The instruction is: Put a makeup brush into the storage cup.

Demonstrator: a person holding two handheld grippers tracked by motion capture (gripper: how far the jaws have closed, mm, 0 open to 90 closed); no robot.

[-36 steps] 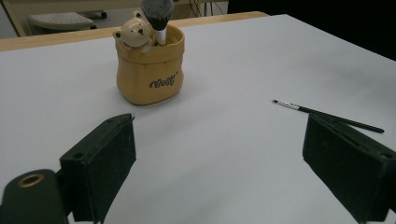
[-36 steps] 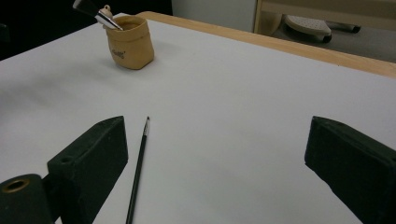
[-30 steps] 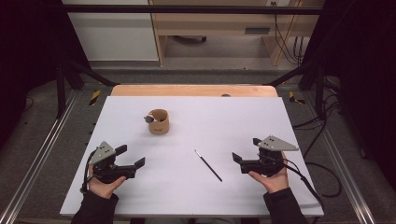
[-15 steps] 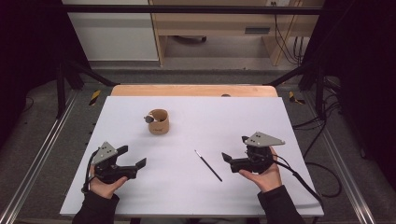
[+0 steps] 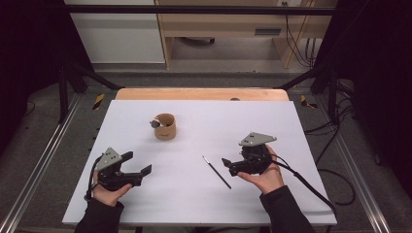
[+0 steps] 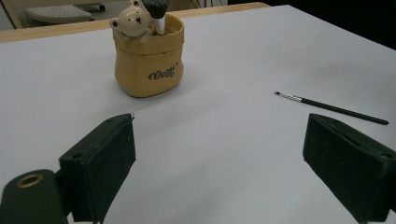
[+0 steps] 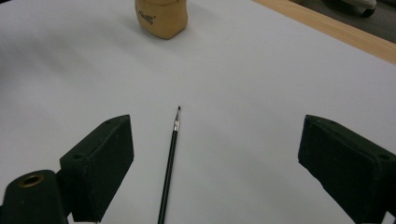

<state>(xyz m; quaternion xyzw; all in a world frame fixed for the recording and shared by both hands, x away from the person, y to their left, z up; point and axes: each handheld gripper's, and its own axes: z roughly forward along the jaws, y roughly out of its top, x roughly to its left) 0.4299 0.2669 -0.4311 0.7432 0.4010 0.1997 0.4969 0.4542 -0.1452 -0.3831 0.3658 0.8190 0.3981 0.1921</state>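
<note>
The right hand-held gripper [image 5: 226, 164] sits low over the white worktop [image 5: 301, 145] at about 4 o'clock, jaws spread wide and empty. In the right gripper view a thin black brush [image 7: 170, 161] lies flat between the jaws, nearer the left one, its fine tip pointing to 12 o'clock toward the tan pot [image 7: 161, 17]. In the high view the brush [image 5: 216, 172] lies just beside the gripper's jaw tips, slanting from 10 o'clock to 4 o'clock, near the middle of the worktop.

The left hand-held gripper [image 5: 138, 163] rests at about 8 o'clock, also wide open and holding nothing. In its own view the pot [image 6: 149, 53] stands ahead at 11 o'clock, with a small bear figure [image 6: 129, 22] on its rim and a bushy brush head [image 6: 155, 10] standing in it.

Likely risks, judged from this position: the brush is very thin and lies flat, so the jaws may close above it and miss, or roll it away across the smooth worktop. Because it lies off-centre, one jaw would touch first and could push it aside. A grip near one end may let it swing. Later, lowering it into the pot could knock the pot over or snag the bear.
</note>
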